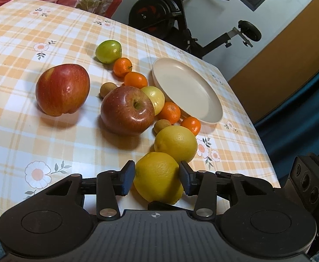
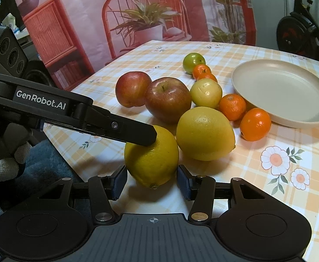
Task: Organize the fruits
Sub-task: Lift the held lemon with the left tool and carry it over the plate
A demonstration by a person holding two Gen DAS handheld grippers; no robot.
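Two lemons lie near the front table edge. The near lemon [image 1: 157, 179] [image 2: 151, 159] sits between the pads of both grippers. My right gripper [image 2: 151, 180] is shut on its near end, pads against both sides. My left gripper [image 1: 157, 175] reaches in from the left, and its fingers [image 2: 137, 131] lie over the lemon's top. Its pads flank the fruit closely, and I see no squeeze. The far lemon [image 1: 175, 143] [image 2: 205, 133] touches the near one. An empty beige plate [image 1: 188, 91] [image 2: 284, 91] stands behind and to the right.
Two red apples [image 1: 62, 89] [image 1: 127, 110], a green fruit [image 1: 108, 51], a pale yellow fruit [image 2: 206, 92] and several mandarins [image 2: 255, 124] crowd between the lemons and the plate. The table edge [image 1: 266, 152] runs close on the right. An exercise bike [image 1: 181, 17] stands beyond the table.
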